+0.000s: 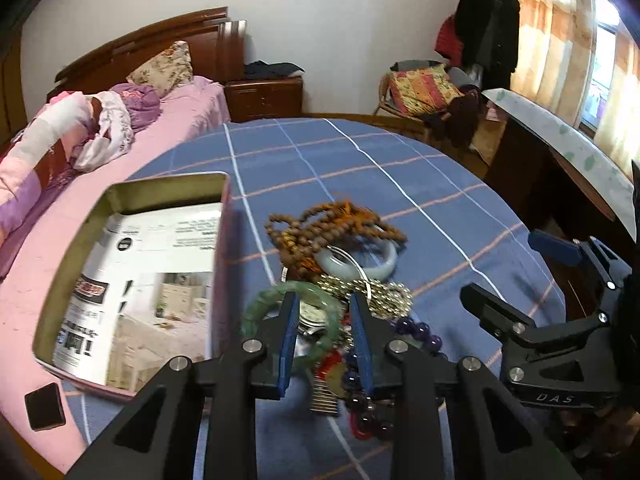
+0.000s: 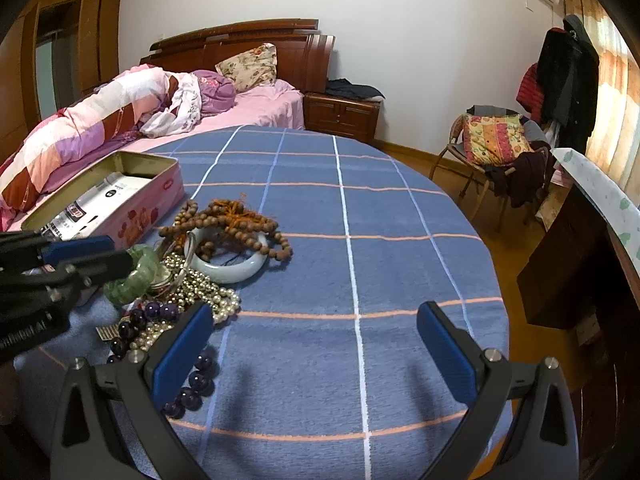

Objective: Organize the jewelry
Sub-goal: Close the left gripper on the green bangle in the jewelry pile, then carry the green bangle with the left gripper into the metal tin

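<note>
While the jewelry pile [image 1: 340, 272] lies heaped on the blue checked blanket [image 1: 400, 184], the left gripper [image 1: 326, 320] is set over its near edge, beside the open tin [image 1: 120, 280].

A green bangle [image 1: 288, 312] is straddled by the partly parted jaws, though whether the pads press on it cannot be told; the right gripper [image 2: 316, 344] is held wide open and empty over bare blanket. Brown prayer beads [image 1: 328, 228], a pale bangle [image 1: 360, 264], gold chain and purple beads [image 2: 192, 376] are tangled around it, so a clean lift is likely hindered.

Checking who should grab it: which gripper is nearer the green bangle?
Left. The left gripper sits right at the green bangle, fingers astride its rim. The right gripper hangs open over bare blue cloth beside the pile.
</note>
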A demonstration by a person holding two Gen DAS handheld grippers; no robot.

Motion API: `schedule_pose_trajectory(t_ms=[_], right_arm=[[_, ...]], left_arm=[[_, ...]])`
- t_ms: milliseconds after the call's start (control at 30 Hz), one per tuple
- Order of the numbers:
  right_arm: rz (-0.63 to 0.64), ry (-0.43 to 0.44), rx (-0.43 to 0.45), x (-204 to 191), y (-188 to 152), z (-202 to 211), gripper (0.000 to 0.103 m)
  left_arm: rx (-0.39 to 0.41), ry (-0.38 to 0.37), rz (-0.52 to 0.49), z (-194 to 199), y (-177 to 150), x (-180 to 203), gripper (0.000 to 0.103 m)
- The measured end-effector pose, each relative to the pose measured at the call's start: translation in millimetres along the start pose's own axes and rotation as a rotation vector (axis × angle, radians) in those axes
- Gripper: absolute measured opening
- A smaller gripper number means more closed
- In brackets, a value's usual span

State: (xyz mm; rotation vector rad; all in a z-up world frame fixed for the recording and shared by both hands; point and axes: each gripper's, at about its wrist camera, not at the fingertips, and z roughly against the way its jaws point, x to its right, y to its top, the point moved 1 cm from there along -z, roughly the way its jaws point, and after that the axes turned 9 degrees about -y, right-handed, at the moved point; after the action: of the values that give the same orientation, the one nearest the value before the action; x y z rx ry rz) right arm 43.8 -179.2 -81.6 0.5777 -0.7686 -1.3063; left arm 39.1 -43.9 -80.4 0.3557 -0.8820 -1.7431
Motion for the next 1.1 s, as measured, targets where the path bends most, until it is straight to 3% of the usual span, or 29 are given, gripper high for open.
schedule_pose_trajectory(t_ms=[167, 200, 233, 300, 567, 633, 800, 867, 1100], right_arm=[[0.002, 0.001, 0.001, -1.0, 0.0, 0.0, 0.103], [0.003, -0.001, 0.001, -1.6, -0.2, 0.0, 0.103], [0.006, -0.002, 0.003, -2.8, -0.3, 0.2, 0.103], [0.006, -0.001, 0.003, -3.7, -0.2, 0.4, 0.103], [-0.016, 0.047, 0.004, -8.2, 10.4, 1.3, 0.103], [-0.010, 0.079, 0.010, -13.5, 18.4, 1.3, 0.092], [0.053, 0.165, -0.033, -38.2, 33.0, -14.7, 0.045], [0.080, 0.200, -0.064, -50.8, 36.0, -23.9, 0.035], [0.134, 0.242, -0.131, -70.2, 38.8, -45.5, 0.033]], left_arm=[[-0.057, -0.043, 0.014, -14.8, -7.0, -2.1, 0.026], [-0.063, -0.047, 0.021, -15.9, -7.8, -3.4, 0.023], [-0.070, -0.051, 0.023, -17.0, -8.1, -4.1, 0.008], [-0.064, -0.043, 0.016, -14.8, -7.8, -3.1, 0.006], [0.108, 0.072, -0.085, 38.2, 15.2, 5.6, 0.005], [0.132, 0.078, -0.072, 48.1, 19.8, -0.2, 0.005], [0.165, 0.112, -0.039, 60.9, 28.9, -15.3, 0.005], [0.169, 0.123, -0.025, 61.6, 30.9, -21.9, 0.005], [0.158, 0.138, 0.014, 57.7, 28.7, -38.2, 0.005]])
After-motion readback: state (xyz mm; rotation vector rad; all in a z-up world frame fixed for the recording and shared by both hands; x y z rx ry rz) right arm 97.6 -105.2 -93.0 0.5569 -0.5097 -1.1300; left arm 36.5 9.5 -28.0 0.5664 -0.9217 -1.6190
